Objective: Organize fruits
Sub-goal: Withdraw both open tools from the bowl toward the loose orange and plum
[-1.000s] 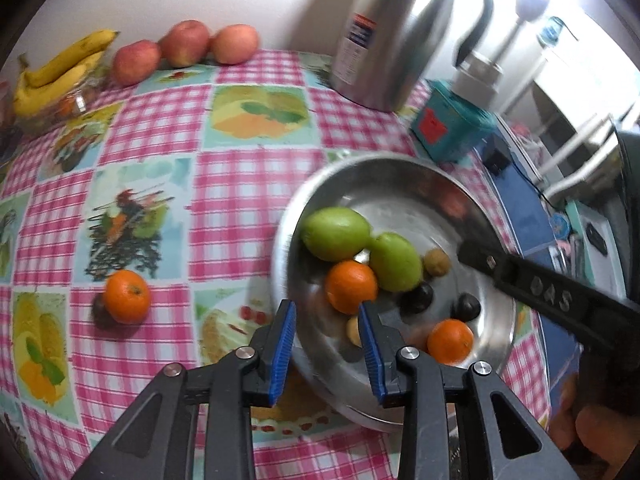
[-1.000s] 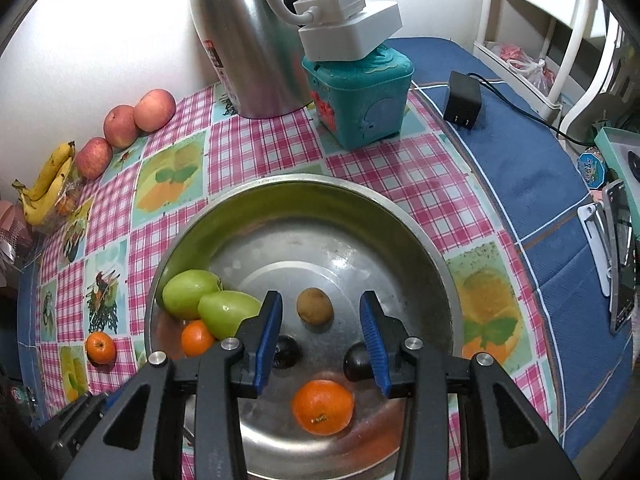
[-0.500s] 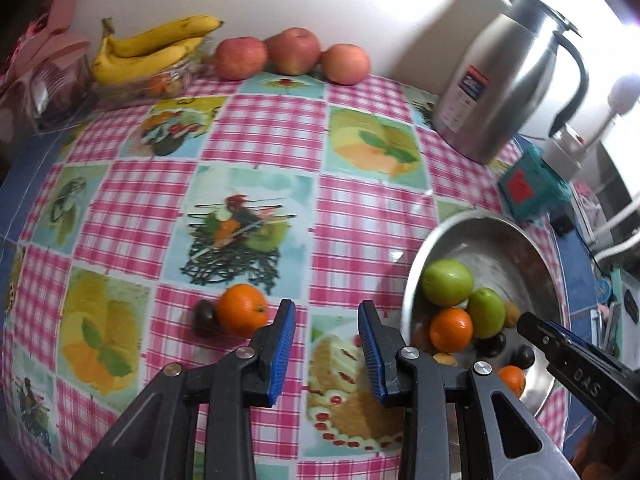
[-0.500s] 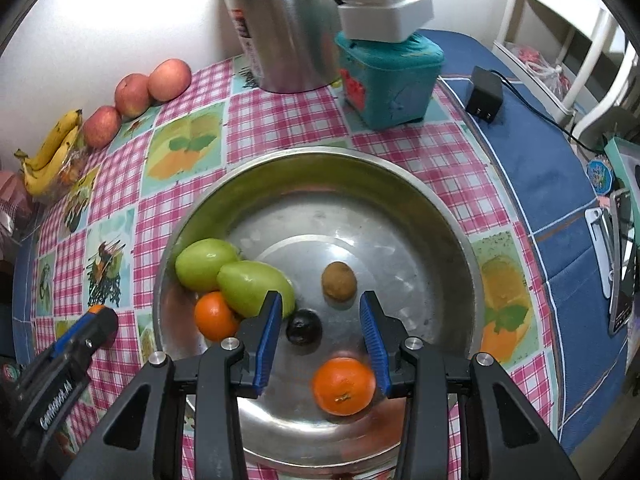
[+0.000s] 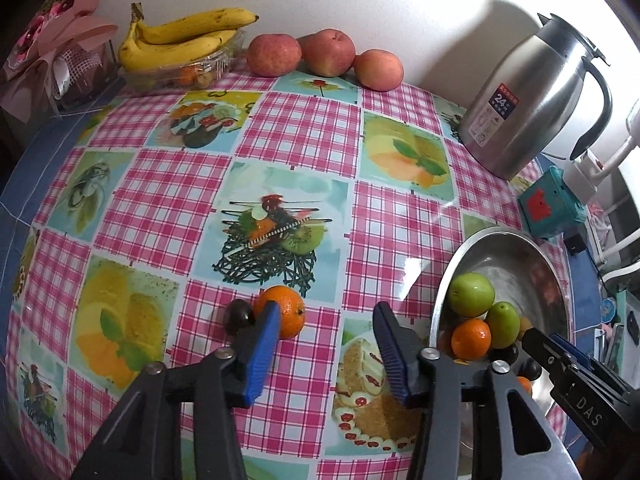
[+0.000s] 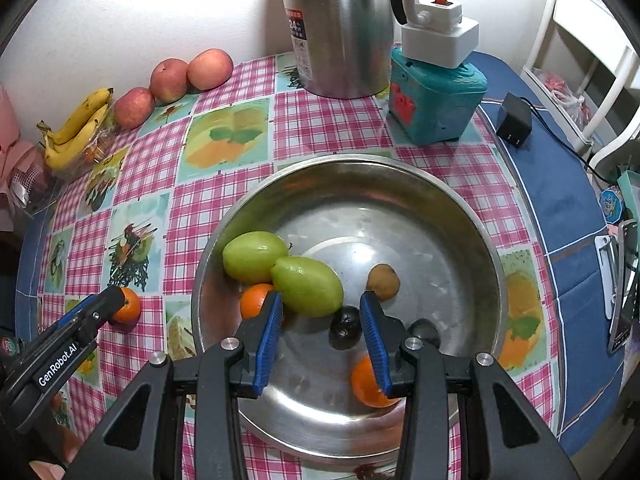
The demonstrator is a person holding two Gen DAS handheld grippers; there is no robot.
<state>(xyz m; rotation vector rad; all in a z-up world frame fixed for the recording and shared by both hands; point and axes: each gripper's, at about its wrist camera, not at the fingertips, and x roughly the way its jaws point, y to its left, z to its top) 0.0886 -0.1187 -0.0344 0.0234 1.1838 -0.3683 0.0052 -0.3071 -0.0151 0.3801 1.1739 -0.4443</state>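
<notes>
A loose orange (image 5: 285, 309) lies on the checked tablecloth with a small dark fruit (image 5: 238, 316) touching its left side. My left gripper (image 5: 326, 344) hangs just in front of them with its jaws opening; its left fingertip overlaps the orange, and nothing is between the pads. The steel bowl (image 6: 352, 162) holds two green fruits (image 6: 254, 256), two oranges (image 6: 370, 386), a brown fruit (image 6: 383, 280) and dark fruits (image 6: 345, 332). My right gripper (image 6: 320, 336) hovers over the bowl, open and holding nothing.
Bananas (image 5: 188, 40) on a clear tub and three apples (image 5: 330, 52) line the back wall. A steel thermos jug (image 6: 340, 28) and a teal box (image 6: 436, 108) stand behind the bowl. A black adapter (image 6: 514, 122) lies on blue cloth at right.
My left gripper swung left from above the bowl to the loose orange on the cloth, and its jaws widened. The right gripper shifted a little over the bowl, gap unchanged.
</notes>
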